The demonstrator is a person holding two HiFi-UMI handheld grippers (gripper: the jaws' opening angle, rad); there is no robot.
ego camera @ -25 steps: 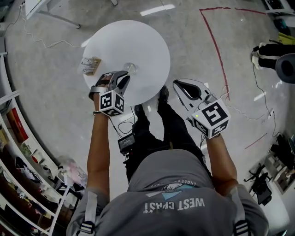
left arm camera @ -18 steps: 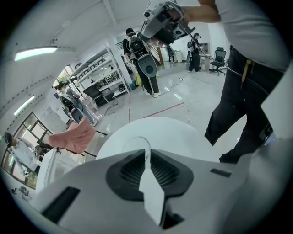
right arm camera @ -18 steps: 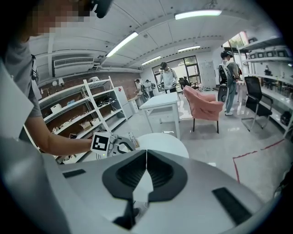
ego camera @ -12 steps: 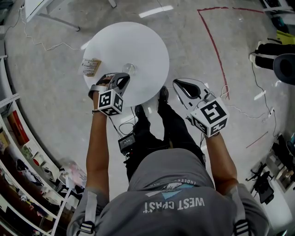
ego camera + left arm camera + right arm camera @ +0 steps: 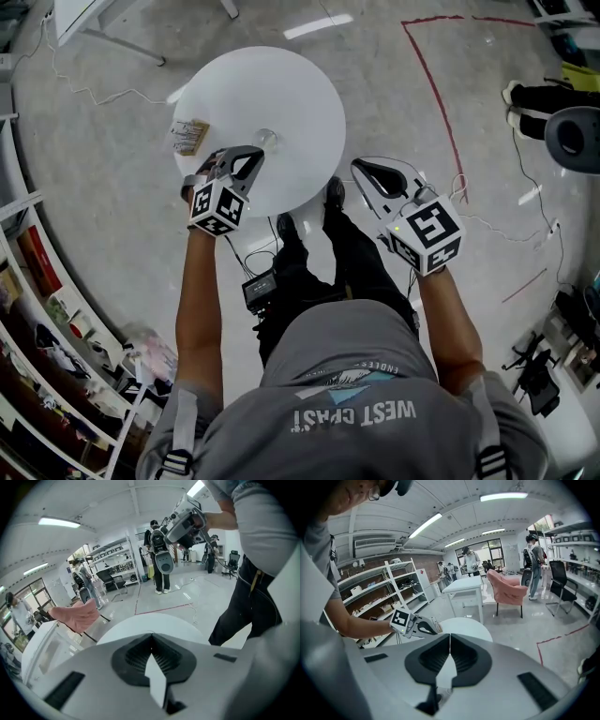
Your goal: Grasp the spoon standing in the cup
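A small clear cup (image 5: 266, 139) stands near the front of the round white table (image 5: 281, 84). I cannot make out a spoon in it. My left gripper (image 5: 256, 154) points down at the cup's near side, tips right beside it. Its jaws have just been closing, and in the left gripper view they meet along one seam (image 5: 151, 636) with nothing visible between them; the cup is hidden below them. My right gripper (image 5: 359, 169) hangs off the table's right edge, shut and empty, its jaws (image 5: 450, 637) pressed together.
A brown paper tag (image 5: 189, 134) lies on the table's left part. Shelving (image 5: 37, 281) runs along the left. A red tape line (image 5: 441, 94) marks the floor at the right. A pink chair (image 5: 508, 590) and a white desk (image 5: 464, 585) stand beyond the table. People (image 5: 161, 559) stand farther off.
The left gripper has rolled a little, so its marker cube sits slightly further left. The right gripper has kept still.
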